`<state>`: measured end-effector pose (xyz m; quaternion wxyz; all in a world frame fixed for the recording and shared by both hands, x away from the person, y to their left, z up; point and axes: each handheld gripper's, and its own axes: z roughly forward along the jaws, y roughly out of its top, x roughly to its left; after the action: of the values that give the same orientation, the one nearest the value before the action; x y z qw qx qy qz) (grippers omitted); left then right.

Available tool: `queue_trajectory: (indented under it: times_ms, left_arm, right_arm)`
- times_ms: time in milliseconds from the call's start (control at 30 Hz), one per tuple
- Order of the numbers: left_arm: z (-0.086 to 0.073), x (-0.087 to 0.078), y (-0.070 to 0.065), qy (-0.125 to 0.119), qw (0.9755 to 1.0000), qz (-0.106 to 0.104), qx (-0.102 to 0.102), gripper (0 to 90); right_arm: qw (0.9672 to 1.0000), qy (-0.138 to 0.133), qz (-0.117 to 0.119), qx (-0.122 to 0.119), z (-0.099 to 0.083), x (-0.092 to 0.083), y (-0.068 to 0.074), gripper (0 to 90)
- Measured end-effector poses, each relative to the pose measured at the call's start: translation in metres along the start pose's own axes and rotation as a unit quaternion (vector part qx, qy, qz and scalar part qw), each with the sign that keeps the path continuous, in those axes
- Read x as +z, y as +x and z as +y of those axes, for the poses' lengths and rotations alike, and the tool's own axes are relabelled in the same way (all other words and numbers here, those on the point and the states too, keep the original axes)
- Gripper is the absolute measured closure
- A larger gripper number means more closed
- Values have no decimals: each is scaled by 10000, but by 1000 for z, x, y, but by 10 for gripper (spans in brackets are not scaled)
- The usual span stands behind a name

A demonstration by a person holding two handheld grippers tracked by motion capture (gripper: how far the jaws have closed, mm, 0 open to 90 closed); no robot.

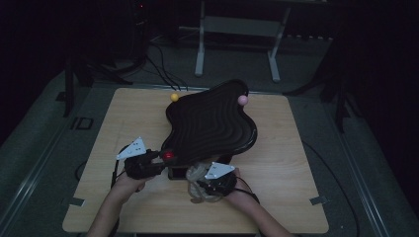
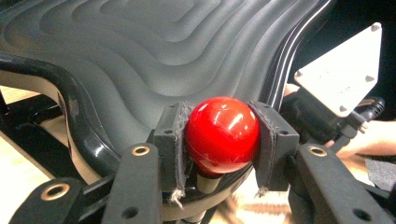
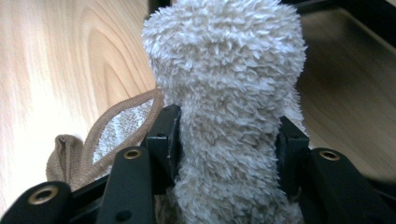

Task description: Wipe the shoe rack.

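A: Nearest item: right gripper (image 3: 224, 135), jaws pressing both sides of a beige terry cloth (image 3: 224, 70); shaggy pile, brown hemmed edge showing at the left. Location?

B: Cloth is bunching on the wooden table (image 1: 276, 163) near its front edge, just right of the left gripper (image 1: 160, 157), below the tray's near rim.

A: Second item?

B: Red ball (image 2: 222, 133), glossy and round, sitting clamped between the left gripper's padded jaws, right at the near rim of the black tray (image 2: 140, 56).

A: Tray description?

B: Wavy outline, stepped ridges inside, raised off the table. Yellow ball (image 1: 174, 97) and pink ball (image 1: 242, 100) are perching at its far rim.

A: Open room?

B: Bare tabletop is lying to both sides of the tray.

A: Hand pose?

B: Both forearms are coming in from the near edge, grippers pointing toward the tray and sitting close together.
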<state>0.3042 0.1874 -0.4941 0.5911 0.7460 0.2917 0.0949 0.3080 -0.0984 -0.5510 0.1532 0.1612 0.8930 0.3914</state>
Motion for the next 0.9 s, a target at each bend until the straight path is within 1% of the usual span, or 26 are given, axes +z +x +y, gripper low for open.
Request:
queue_trajectory:
  times_ms: [33, 67, 100, 133, 233, 300, 367, 433, 533, 567, 600, 633, 667, 700, 767, 800, 833, 867, 900]
  left_arm:
    - [0, 0, 0, 3, 10000, -1, 5, 591]
    - [0, 0, 0, 9, 10000, 4, 8, 591]
    - [0, 0, -1, 10, 10000, 19, 7, 591]
    - [0, 0, -1, 6, 10000, 25, 6, 591]
    - [0, -1, 0, 2, 10000, 24, 4, 591]
    - [0, -1, 0, -4, 10000, 15, 17, 591]
    - [0, -1, 1, 4, 10000, 2, 3, 591]
    - [0, -1, 1, -4, 10000, 1, -1, 591]
    - [0, -1, 1, -12, 10000, -18, -20, 591]
    - [0, -1, 1, -12, 10000, -18, -20, 591]
    - [0, -1, 2, -15, 10000, -30, -27, 591]
    - [-1, -1, 2, -25, 10000, -55, -43, 591]
    - [-1, -1, 3, -29, 10000, -66, -43, 591]
    - [-1, -1, 2, -26, 10000, -66, -38, 591]
    - [-1, 0, 2, -26, 10000, -53, -33, 591]
    - [-1, 0, 2, -25, 10000, -58, -35, 590]
    - [-1, 0, 2, -22, 10000, -62, -36, 591]
    - [-1, 0, 2, -21, 10000, -60, -36, 591]
    - [-1, 0, 2, -24, 10000, -63, -40, 590]
  right_arm:
    - [10000, -14, 36, -64, 4, 4, 3, 532]
    - [9999, -9, 37, -169, 10, 11, 9, 532]
    - [9998, 16, 42, -184, 15, 15, 13, 533]
    - [9996, 20, 76, -271, 22, 21, 19, 533]
    - [9995, 15, 74, -304, 33, 33, 28, 534]
    - [9996, 1, 45, -296, 32, 33, 29, 538]
    - [9996, -13, 101, -247, 28, 29, 26, 542]
    - [9996, -11, 79, -288, 21, 21, 19, 542]
    - [9999, 22, 116, -112, 6, 5, 1, 540]
    - [9999, 22, 116, -112, 6, 5, 1, 540]
    - [9999, 23, 126, -82, 2, 1, -3, 537]
    - [9999, 27, 151, 72, -9, -9, -15, 535]
    - [9996, 24, 173, 230, -14, -15, -21, 534]
    - [9993, 43, 187, 336, -18, -19, -28, 533]
    - [9987, 56, 136, 485, -23, -24, -35, 532]
    - [9985, 27, 128, 533, -24, -24, -36, 530]
    - [9985, 42, 80, 536, -23, -24, -34, 527]
    - [9993, 85, -27, 360, -21, -22, -29, 525]
    - [9995, 119, -79, 266, -18, -20, -26, 523]
